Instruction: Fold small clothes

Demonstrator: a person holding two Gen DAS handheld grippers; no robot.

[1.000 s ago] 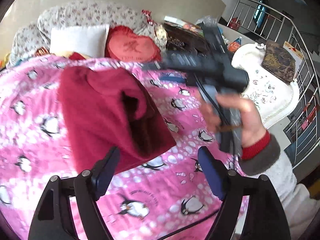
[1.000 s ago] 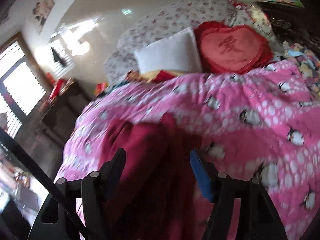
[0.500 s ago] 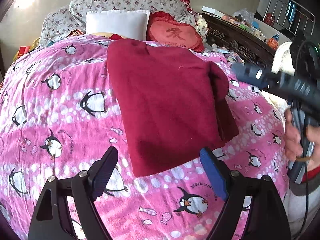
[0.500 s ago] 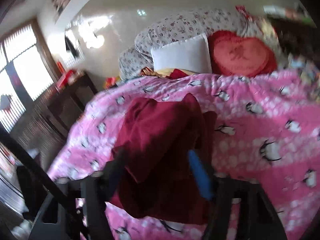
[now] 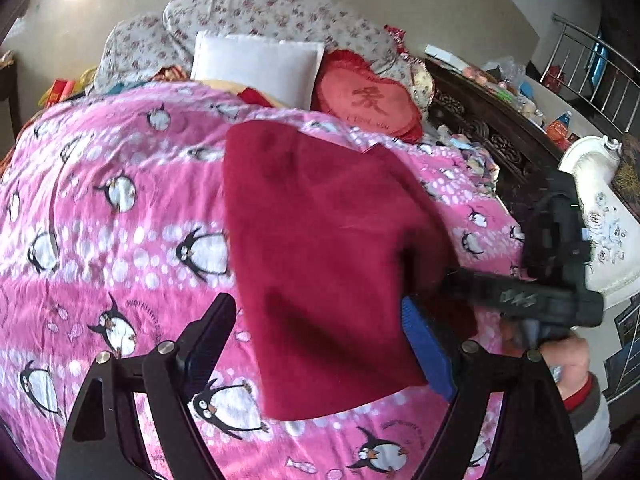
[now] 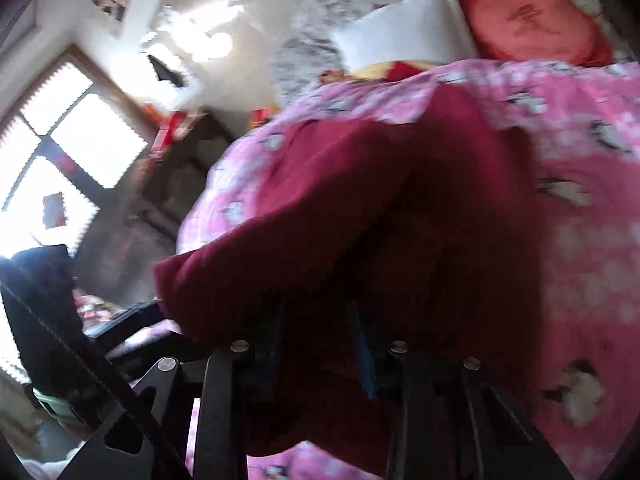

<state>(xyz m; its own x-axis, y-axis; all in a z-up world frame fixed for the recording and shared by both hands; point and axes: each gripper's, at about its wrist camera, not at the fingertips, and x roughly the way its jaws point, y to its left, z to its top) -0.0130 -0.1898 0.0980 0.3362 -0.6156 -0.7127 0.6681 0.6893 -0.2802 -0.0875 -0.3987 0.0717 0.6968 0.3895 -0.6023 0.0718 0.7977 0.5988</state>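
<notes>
A dark red folded garment (image 5: 320, 256) lies on the pink penguin blanket (image 5: 100, 240). My left gripper (image 5: 320, 344) is open and empty just above the garment's near edge. My right gripper (image 5: 448, 280) reaches in from the right at the garment's right edge. In the right wrist view the garment (image 6: 360, 208) fills the frame and is bunched between the narrowed fingers of the right gripper (image 6: 316, 320); the image is blurred.
A white pillow (image 5: 256, 68) and a red heart cushion (image 5: 368, 100) lie at the head of the bed. A dark carved bed frame (image 5: 492, 136) and a white chair (image 5: 600, 216) stand to the right. A window (image 6: 60, 152) is at left.
My right gripper has moved in to the garment's right edge and its fingers have narrowed on the cloth. My left gripper has come closer to the garment's near edge, still open.
</notes>
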